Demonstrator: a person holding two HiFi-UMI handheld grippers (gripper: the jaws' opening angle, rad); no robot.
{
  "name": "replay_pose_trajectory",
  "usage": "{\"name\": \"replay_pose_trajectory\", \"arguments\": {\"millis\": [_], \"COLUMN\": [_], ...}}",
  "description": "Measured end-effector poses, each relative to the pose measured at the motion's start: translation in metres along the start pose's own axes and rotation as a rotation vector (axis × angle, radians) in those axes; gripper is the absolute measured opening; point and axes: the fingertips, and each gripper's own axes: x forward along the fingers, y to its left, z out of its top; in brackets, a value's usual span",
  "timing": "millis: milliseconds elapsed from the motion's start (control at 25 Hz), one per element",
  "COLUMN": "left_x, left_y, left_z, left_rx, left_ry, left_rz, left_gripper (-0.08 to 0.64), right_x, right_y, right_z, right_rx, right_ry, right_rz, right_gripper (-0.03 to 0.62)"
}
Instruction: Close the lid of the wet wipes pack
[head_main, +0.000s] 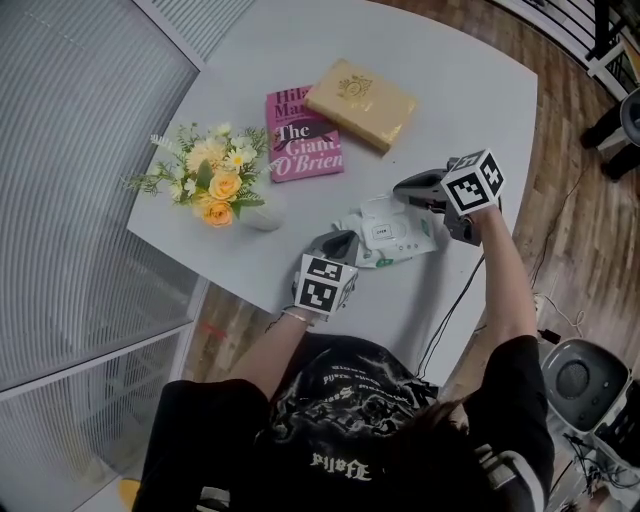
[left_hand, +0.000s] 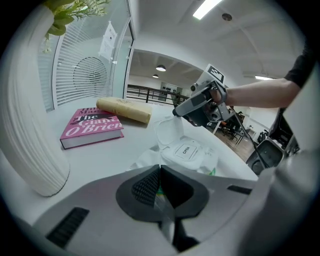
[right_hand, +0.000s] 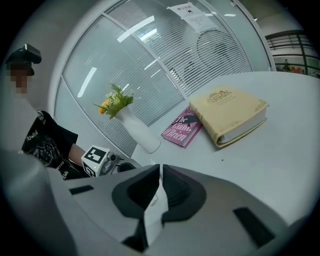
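White table (head_main: 450, 90): smooth, matt, round-edged, serving as the work surface. Toward its far side lies a tan book (head_main: 360, 103) with an embossed cover, overlapping a corner of a pink paperback (head_main: 303, 135). A ribbed white vase (head_main: 262, 212) of yellow and white flowers stands at the left. All three sit well apart from the work. The wet wipes pack (head_main: 395, 235), soft crinkled white film with green print, lies flat toward the table's near edge, between the two grippers. The left gripper (left_hand: 160, 182) has its dark, mesh-textured jaws closed together on the pack's near film edge, apparently to anchor the limp pack against sliding or lifting. The right gripper (right_hand: 160, 187) has its jaws almost together, pinching a thin white piece. This is judged to be the free edge of the lid (left_hand: 167, 134), a stiff white plastic flap standing upright at the pack's far side, beyond a label marked "OPEN". Holding it by that edge would give leverage to swing it down; it is not yet closed.
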Motion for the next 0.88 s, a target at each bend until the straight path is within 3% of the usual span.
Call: {"name": "replay_pose_trajectory", "arguments": {"millis": [320, 640, 880], "left_x": [-0.001, -0.001, -0.001], "left_y": [0.000, -0.001, -0.001], "left_z": [0.000, 0.001, 0.000], "left_rx": [-0.007, -0.012, -0.012], "left_ry": [-0.015, -0.015, -0.009], "left_rz": [-0.001, -0.006, -0.005], "left_gripper": [0.011, 0.011, 0.011], "right_x": [-0.006, -0.008, -0.005], "right_y": [0.016, 0.035, 0.038], "right_z": [-0.010, -0.040, -0.052], "right_rx": [-0.008, -0.077, -0.108], "right_ry": [-0.026, 0.105, 0.131], "right_rz": [-0.009, -0.001, -0.037], "right_gripper": [0.025, 0.034, 0.038]}}
